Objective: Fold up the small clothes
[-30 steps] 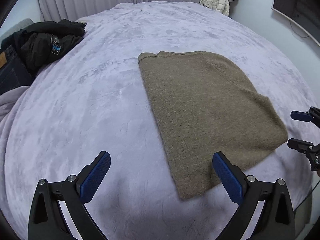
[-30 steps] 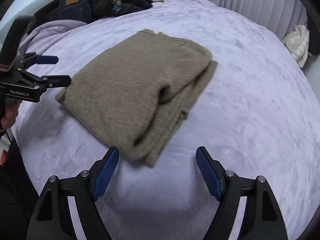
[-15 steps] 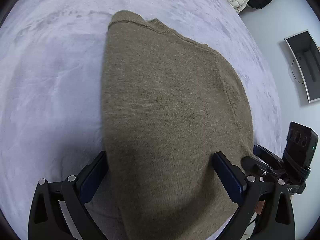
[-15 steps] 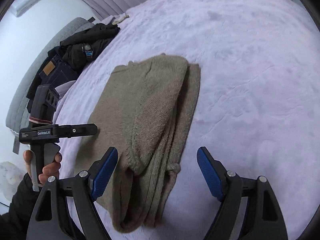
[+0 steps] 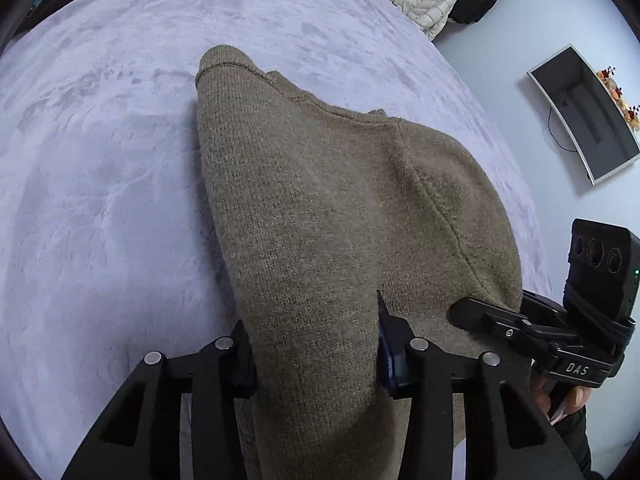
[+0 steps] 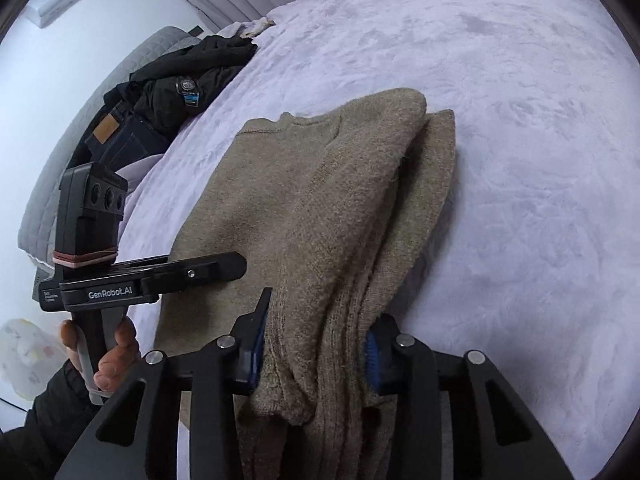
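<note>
Two tools side by side, left tool (image 5: 314, 354), right tool (image 6: 314, 354), each clamping sweater (image 5: 340, 216) hem

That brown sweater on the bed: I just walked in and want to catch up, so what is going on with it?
A person is folding the olive-brown sweater on the lavender blanket, with a handheld claw in each hand. The left claw and the right claw are each shut on its near edge, side by side. The sweater is already folded lengthwise into a long stack, with its far end on the blanket. A dark pile of clothes sits at the bed's edge.
</note>
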Tool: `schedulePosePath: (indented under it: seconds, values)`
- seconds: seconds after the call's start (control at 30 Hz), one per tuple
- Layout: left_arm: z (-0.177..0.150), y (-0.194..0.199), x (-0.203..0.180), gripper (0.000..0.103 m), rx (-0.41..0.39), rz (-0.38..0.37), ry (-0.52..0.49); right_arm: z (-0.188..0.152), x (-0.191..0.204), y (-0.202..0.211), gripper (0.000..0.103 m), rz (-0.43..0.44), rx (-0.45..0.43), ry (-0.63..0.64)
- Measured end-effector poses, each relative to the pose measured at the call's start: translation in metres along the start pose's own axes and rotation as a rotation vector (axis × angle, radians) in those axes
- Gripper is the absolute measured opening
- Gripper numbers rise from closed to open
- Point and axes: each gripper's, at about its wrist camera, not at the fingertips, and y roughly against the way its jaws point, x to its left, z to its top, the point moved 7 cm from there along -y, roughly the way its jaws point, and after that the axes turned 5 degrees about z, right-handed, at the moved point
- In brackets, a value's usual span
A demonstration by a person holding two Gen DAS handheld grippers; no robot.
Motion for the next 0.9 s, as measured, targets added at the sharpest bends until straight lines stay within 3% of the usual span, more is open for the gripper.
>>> schedulePosePath:
  seconds: [0.33,0.53,0.73,0.9]
  values:
    - [-0.034,0.071,-0.007,0.044,-0.051,-0.009,-0.04,-0.02,0.076,0.034,0.038,0.016,-0.054,0.097]
    - [-0.07,0.106,-0.006,0.044,-0.063,0.018,-0.065,-0.054,0.113,0.053,0.038,0.056,-0.062,0.138]
    - [-0.11,0.116,0.014,0.044,-0.044,0.031,-0.041,-0.089,0.127,0.041,0.038,0.089,-0.036,0.126]
    - [-0.131,0.097,0.032,0.044,-0.017,0.047,-0.021,-0.111,0.123,0.021,0.038,0.091,0.0,0.115]
